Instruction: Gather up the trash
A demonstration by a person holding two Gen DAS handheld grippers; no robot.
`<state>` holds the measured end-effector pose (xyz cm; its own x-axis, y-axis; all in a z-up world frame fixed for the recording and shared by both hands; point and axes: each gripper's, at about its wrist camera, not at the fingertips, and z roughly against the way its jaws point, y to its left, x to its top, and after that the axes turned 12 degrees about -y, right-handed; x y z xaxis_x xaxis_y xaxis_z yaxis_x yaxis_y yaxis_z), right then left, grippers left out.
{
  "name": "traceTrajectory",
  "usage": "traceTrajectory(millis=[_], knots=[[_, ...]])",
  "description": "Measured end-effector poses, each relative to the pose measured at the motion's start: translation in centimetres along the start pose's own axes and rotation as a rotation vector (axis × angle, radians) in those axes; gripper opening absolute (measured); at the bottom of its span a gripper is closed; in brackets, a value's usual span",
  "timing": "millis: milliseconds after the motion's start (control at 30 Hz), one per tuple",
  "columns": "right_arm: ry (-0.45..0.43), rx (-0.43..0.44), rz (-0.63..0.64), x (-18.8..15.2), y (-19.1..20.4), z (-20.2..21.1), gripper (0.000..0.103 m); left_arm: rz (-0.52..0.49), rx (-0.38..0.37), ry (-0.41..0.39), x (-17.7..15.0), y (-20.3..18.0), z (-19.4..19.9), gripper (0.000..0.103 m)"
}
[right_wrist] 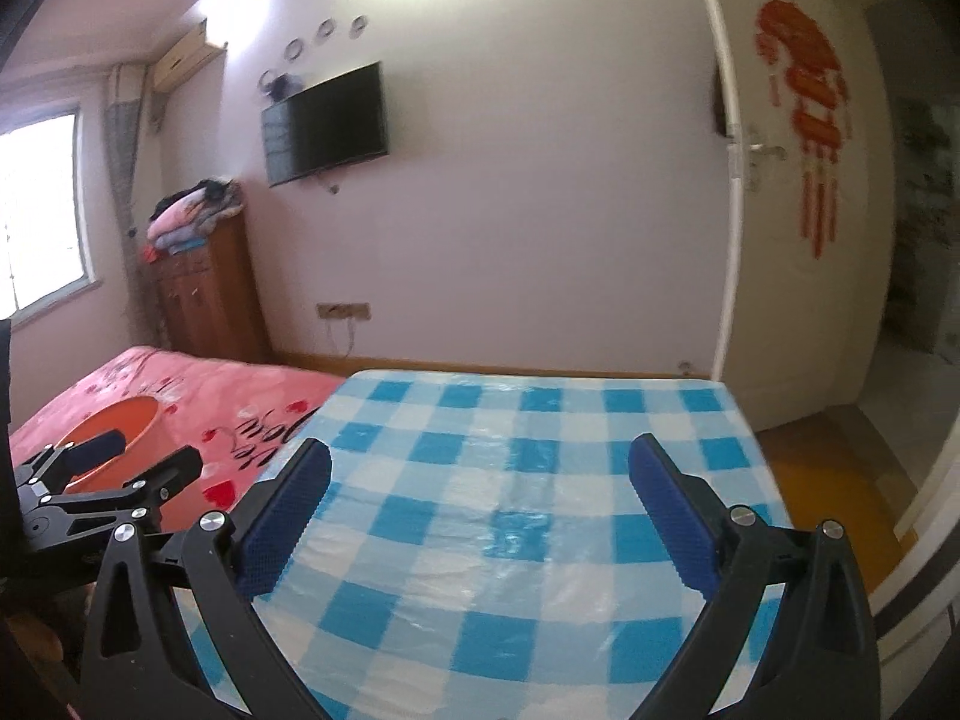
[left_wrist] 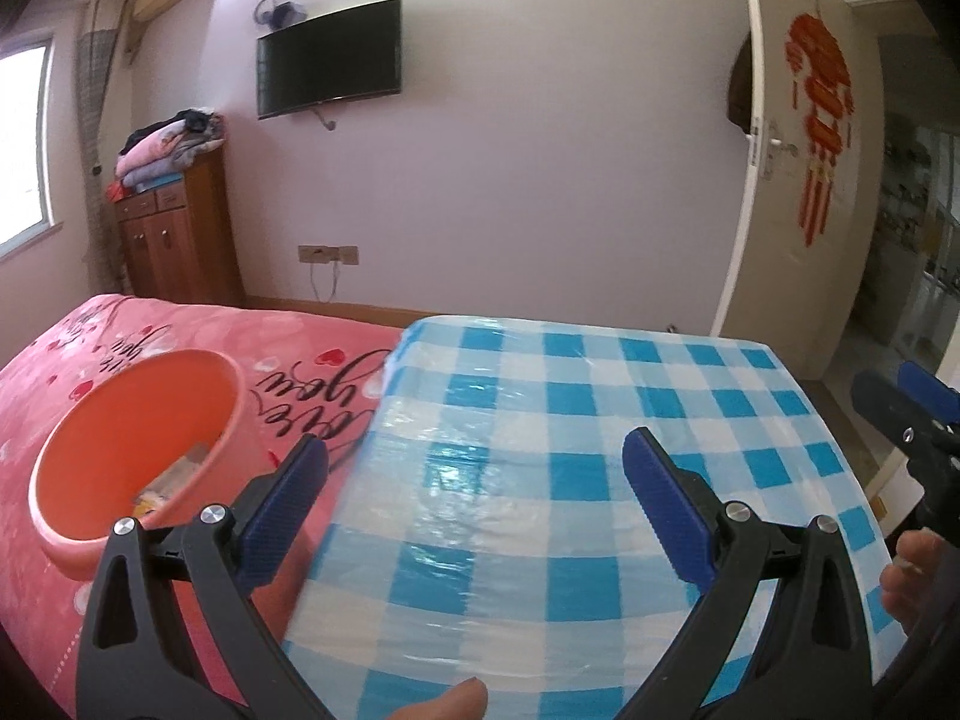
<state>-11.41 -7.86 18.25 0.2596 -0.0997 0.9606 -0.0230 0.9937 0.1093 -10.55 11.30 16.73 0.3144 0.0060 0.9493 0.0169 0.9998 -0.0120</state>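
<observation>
1. Bedroom, pale walls; a table under a blue-checked plastic cloth [left_wrist: 540, 450] fills the near middle, bare of any loose trash in either view.
2. Nearest, left gripper [left_wrist: 474, 480] spread wide over the cloth, nothing between its blue pads. Right gripper [right_wrist: 480, 492] likewise parted and empty, hanging over the same cloth.
3. Left of the table, on the pink bedspread [left_wrist: 72, 360], an orange bin [left_wrist: 138, 450] standing upright, mouth up, scraps of paper and wrappers [left_wrist: 174, 474] already lying inside.
4. Bin just beside the left gripper's left finger, well apart from the right gripper; left hand plainly the nearer.
5. Left wrist view looks down into the bin and shows its contents; right wrist view catches only a slice of rim [right_wrist: 120, 420], half hidden behind the left gripper.
6. Far off: wooden cabinet [left_wrist: 174, 228], wall television [left_wrist: 330, 57], open door [left_wrist: 780, 180] at right.
7. Probably little left to gather; no further trash visible to aim for.
</observation>
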Motion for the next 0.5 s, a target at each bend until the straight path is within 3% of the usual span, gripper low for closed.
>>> traceTrajectory(millis=[500], knots=[[0.007, -0.176, -0.039, -2.6, -7.1, 3.8, 0.098, -0.076, -0.102, 0.021, -1.5, -7.1, 0.3, 0.099]])
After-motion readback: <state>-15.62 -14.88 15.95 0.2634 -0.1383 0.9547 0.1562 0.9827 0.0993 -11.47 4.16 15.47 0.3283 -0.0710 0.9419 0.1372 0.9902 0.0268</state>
